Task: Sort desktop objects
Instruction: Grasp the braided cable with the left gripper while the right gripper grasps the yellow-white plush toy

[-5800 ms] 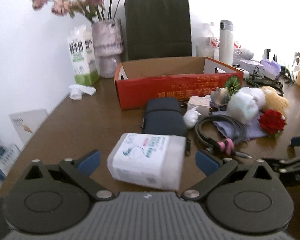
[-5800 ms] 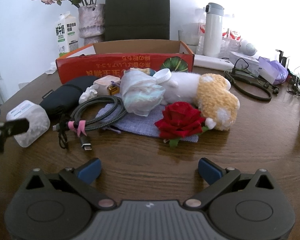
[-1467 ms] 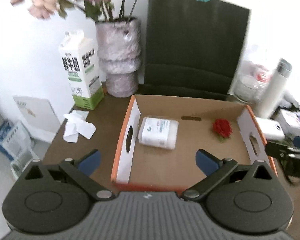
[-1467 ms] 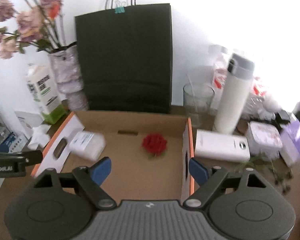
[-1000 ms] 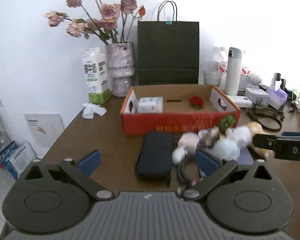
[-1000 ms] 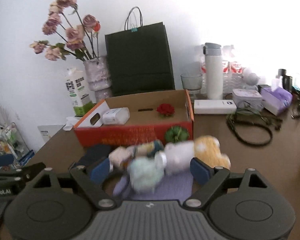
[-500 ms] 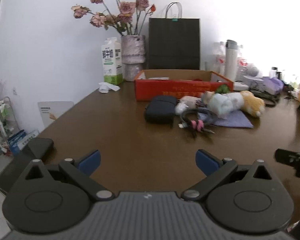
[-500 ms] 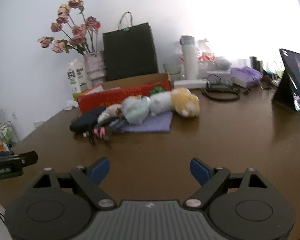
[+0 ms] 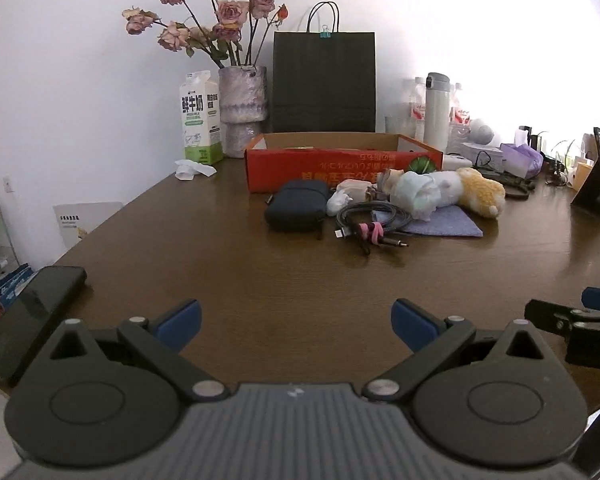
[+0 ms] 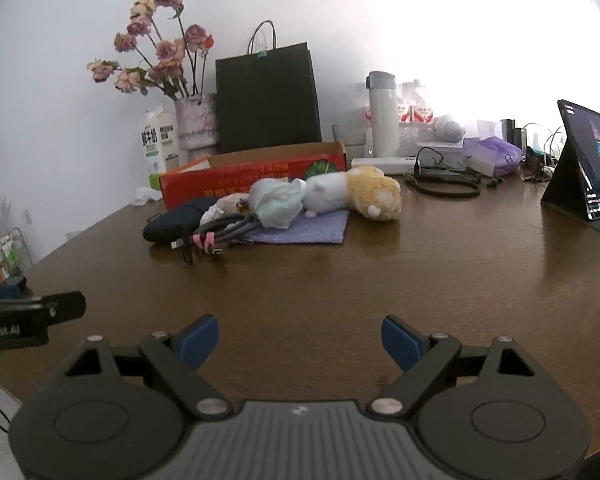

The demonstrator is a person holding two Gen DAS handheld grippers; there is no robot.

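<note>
A red cardboard box (image 9: 342, 163) (image 10: 256, 178) stands at the back of the brown table. In front of it lie a dark pouch (image 9: 298, 205) (image 10: 172, 218), a coiled cable with pink ties (image 9: 370, 226) (image 10: 220, 232), a white and yellow plush toy (image 9: 458, 190) (image 10: 356, 192) and a crumpled pale bag (image 10: 278, 200) on a purple cloth (image 9: 444, 222) (image 10: 308, 226). My left gripper (image 9: 296, 322) is open and empty, low near the table's front edge. My right gripper (image 10: 300, 338) is open and empty, also near the front.
A black phone (image 9: 28, 320) lies at the front left edge. A milk carton (image 9: 200, 120), a vase of roses (image 9: 242, 112) and a black paper bag (image 9: 324, 84) stand behind the box. A tablet (image 10: 588, 160), a thermos (image 10: 382, 114) and cables sit at the right.
Both grippers have pulled back from above the box to the table's front edge and stay open. The white packet and red rose lie inside the box, hidden now by its wall.
</note>
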